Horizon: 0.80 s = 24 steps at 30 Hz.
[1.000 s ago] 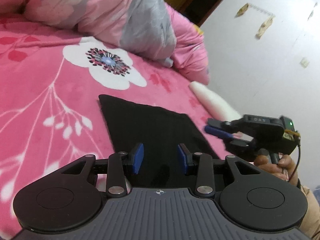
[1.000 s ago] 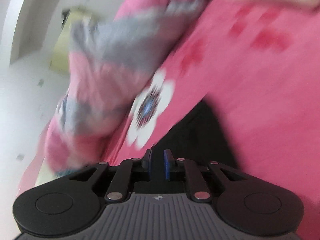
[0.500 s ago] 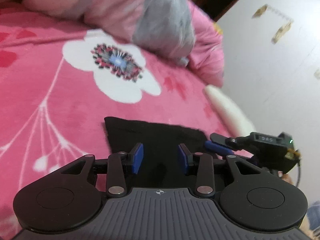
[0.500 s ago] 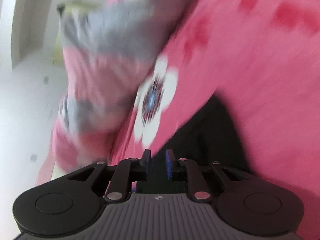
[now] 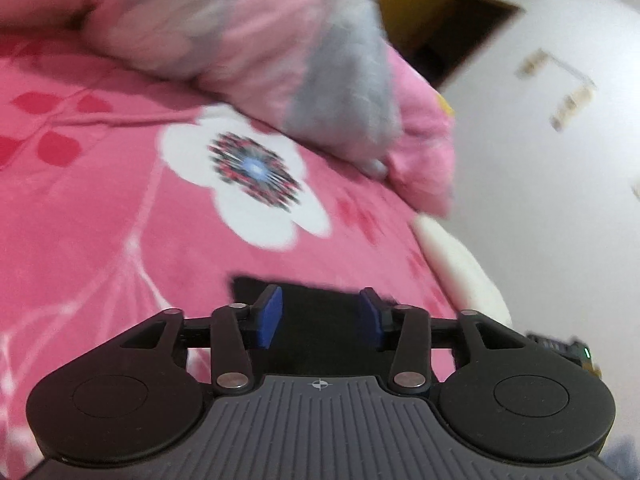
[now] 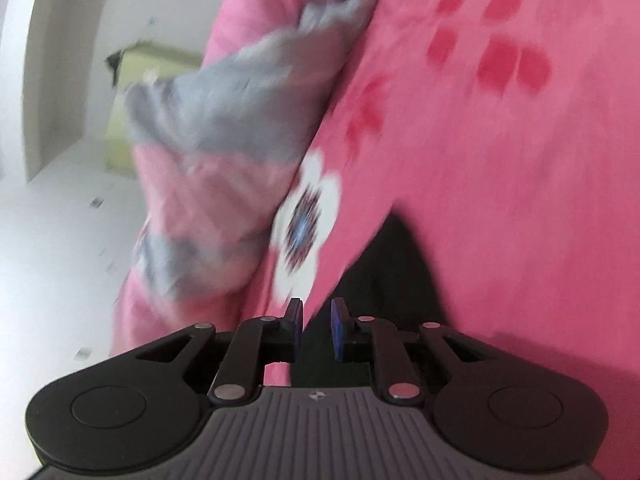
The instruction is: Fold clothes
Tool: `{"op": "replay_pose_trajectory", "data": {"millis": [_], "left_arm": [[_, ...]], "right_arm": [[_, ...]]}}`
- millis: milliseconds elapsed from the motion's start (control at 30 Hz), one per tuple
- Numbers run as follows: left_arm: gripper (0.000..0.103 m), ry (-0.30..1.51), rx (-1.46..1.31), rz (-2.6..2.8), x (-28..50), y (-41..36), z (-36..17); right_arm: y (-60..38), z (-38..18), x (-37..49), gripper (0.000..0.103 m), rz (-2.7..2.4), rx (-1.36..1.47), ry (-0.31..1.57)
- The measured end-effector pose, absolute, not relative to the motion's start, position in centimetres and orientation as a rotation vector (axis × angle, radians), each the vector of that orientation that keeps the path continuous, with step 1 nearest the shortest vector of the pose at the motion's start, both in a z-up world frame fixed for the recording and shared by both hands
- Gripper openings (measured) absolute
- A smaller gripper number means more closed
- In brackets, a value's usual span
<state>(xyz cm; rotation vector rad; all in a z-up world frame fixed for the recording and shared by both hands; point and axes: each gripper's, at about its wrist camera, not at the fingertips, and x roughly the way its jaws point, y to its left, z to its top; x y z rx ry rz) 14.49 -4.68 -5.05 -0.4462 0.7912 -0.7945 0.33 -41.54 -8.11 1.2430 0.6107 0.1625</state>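
A folded black garment [image 5: 308, 300] lies flat on the pink bedspread, mostly hidden behind my left gripper [image 5: 321, 316]. That gripper hovers over the garment's near part; its blue pads are opening and nothing is between them. In the right wrist view the same black garment [image 6: 396, 272] runs up from behind my right gripper [image 6: 317, 328]. Its pads stand a narrow gap apart with no cloth pinched. Bedspread and garment show through the gap. The body of the right gripper [image 5: 560, 344], with a green light, peeks in at the left wrist view's right edge.
The pink bedspread [image 5: 100, 208] has a big white flower print [image 5: 248, 176]. A bunched pink and grey quilt [image 5: 248, 40] lies along the bed's far side. A white pillow [image 5: 460, 264] marks the bed's right edge, with a white wall and dark doorway [image 5: 452, 36] beyond.
The left gripper rose and drew back, so less of the black garment shows, and its jaws spread wider. The right gripper's pads parted slightly and its view rolled.
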Motion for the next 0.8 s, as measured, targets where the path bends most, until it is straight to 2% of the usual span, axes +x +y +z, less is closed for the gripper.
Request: {"op": "replay_pose_trajectory", "data": {"millis": [200,300,500,633,800], "left_arm": [[0.049,0.909,-0.305,-0.905,8.6,-7.4,-5.9],[0.049,0.946,-0.247,-0.879,5.8,-7.4,-7.2],[0.049,0.884,-0.260,-0.871,0.8,-5.2,-7.2],[0.049,0.874,-0.223,-0.830,-1.3,-5.0,-7.5],[0.049,0.805,-0.214,-0.794,-3.4,-3.7,-7.6]], "right_arm": [[-39.8,-11.5,-4.2,0.017,0.182,1.368,0.674],[-41.5,-12.1,-8.6,0.016,0.086,1.410,0.595],[-41.9,-9.0,-14.2,0.018,0.056,1.373,0.446],[-38.1,-8.7,-12.6,0.018,0.219,1.307,0.535],[-34.7,-11.3,-11.4,0.018,0.249,1.262,0.713]]}}
